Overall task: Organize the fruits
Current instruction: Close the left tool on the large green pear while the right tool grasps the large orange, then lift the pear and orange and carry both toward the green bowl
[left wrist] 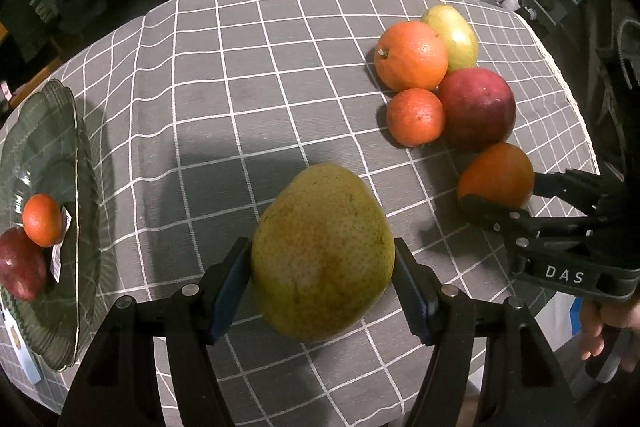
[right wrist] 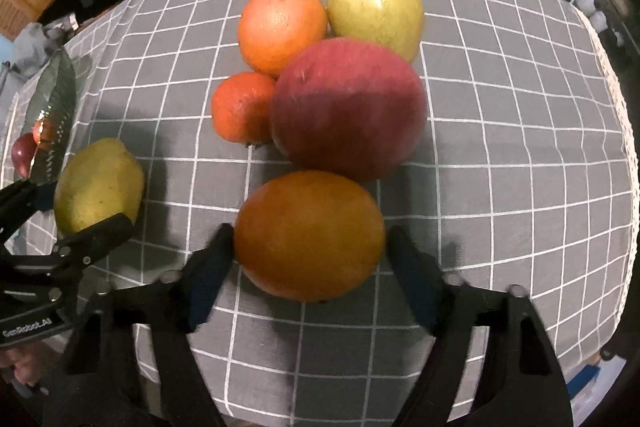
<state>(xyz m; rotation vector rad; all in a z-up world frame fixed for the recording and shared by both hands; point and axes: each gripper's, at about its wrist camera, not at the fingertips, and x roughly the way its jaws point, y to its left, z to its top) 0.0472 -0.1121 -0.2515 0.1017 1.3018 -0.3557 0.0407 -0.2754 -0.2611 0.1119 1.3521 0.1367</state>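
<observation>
Big checked tablecloth, green glass plate at its left edge already carrying a red apple and a small orange, so we're mid-sort, with a cluster of four fruits waiting at the far right. The left gripper clamps a yellow-green pear clear of the cloth and looks bound for that plate, calling for a sideways carry and a gentle release beside the apple. The right gripper brackets the near orange, its pads at the skin on both sides, though a firm grip I cannot tell; it needs a secure squeeze before lifting.
</observation>
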